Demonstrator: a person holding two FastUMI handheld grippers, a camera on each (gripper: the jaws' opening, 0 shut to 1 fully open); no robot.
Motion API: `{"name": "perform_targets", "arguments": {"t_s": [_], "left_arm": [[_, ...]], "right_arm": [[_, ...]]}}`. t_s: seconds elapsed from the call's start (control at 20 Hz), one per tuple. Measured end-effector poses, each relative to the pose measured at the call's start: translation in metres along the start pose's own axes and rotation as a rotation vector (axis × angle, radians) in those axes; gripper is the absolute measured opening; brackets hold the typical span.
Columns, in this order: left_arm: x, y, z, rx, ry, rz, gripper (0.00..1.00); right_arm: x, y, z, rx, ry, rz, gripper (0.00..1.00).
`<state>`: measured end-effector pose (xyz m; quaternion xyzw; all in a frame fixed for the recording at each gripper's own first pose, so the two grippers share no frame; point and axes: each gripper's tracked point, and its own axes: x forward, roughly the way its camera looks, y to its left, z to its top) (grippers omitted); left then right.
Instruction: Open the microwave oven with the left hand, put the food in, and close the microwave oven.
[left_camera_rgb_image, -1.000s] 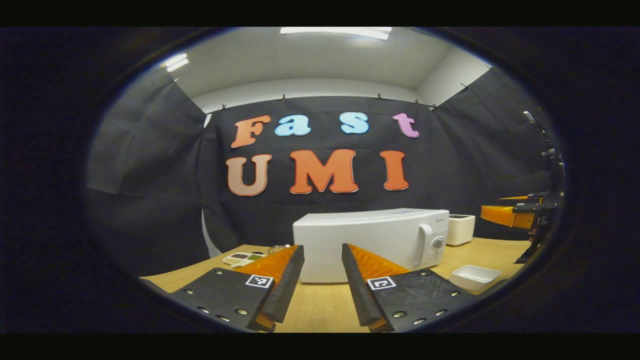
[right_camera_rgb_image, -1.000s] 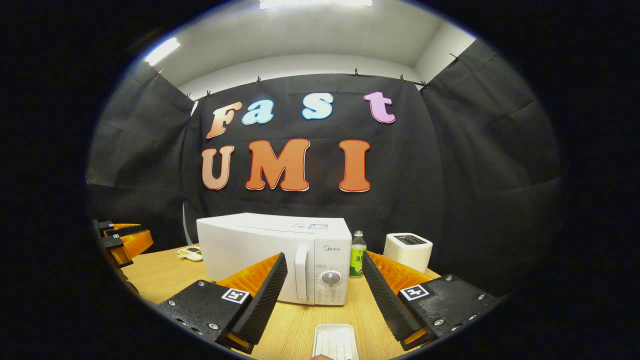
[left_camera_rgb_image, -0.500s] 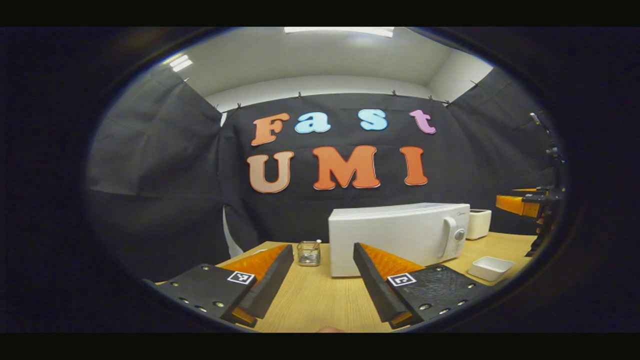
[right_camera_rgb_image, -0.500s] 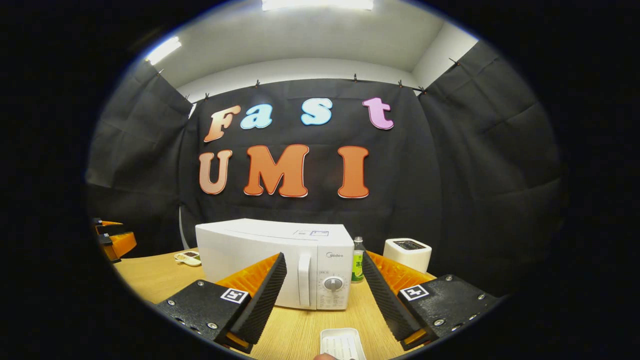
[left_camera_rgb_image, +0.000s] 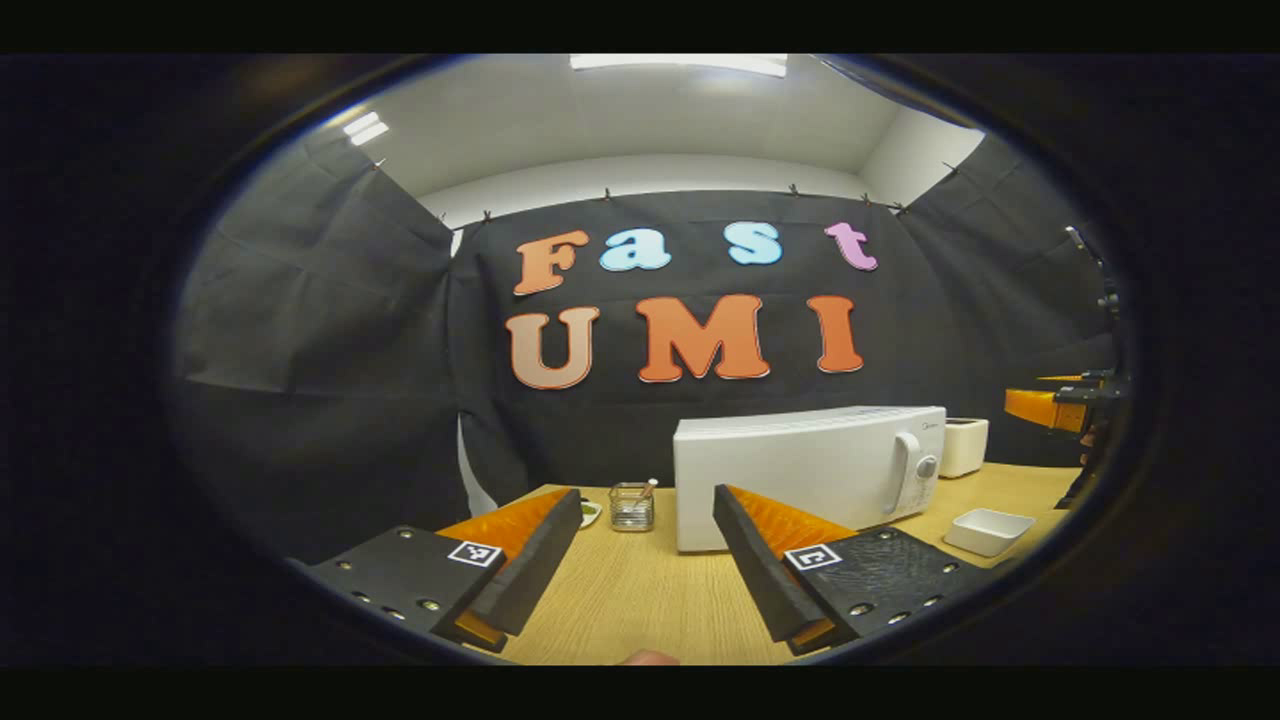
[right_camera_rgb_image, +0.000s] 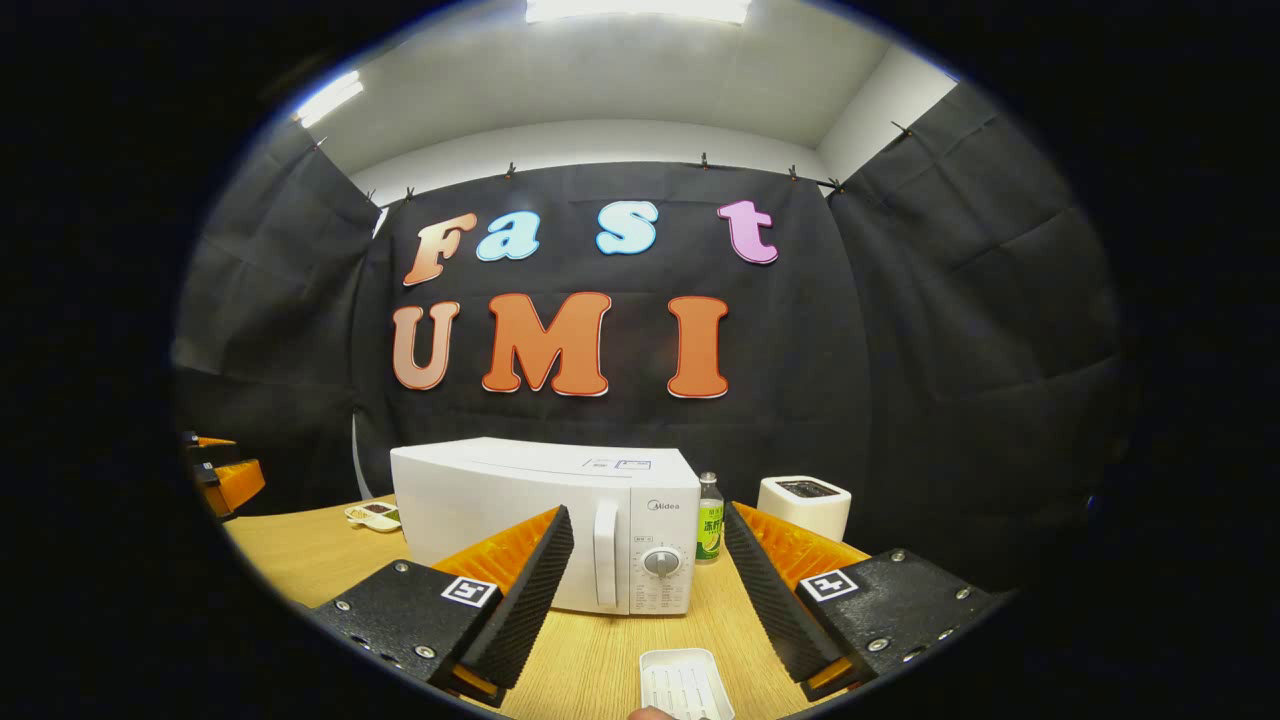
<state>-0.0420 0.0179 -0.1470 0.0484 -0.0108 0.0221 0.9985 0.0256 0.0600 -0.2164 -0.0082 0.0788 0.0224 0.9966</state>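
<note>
Evidently the opening step is pending: the microwave (right_camera_rgb_image: 545, 520) door is shut, both jaws apart (empty); next the left gripper (left_camera_rgb_image: 640, 560) must reach its handle (left_camera_rgb_image: 905, 470).

White tray (right_camera_rgb_image: 685, 687) cut off by bottom edge; contents indiscernible.

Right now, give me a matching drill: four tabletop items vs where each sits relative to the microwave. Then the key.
Items:
1. white toaster
2. green-labelled bottle
3. white rectangular dish
4. clear glass jar

Places, relative to the white microwave:
A. on the table in front of its dial side
B. beyond its hinge end
C. just past its dial end, next to it
D. farther out past its dial end

Pairs: 1-D, 2-C, 3-A, 4-B
</note>
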Motion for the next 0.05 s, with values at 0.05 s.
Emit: {"name": "perform_targets", "arguments": {"t_s": [0.05], "left_arm": [[-0.0017, 0.003, 0.0001, -0.001, -0.002, 0.005, 0.88]], "right_arm": [[-0.0014, 0.0014, 0.0003, -0.009, 0.0, -0.001, 0.94]]}}
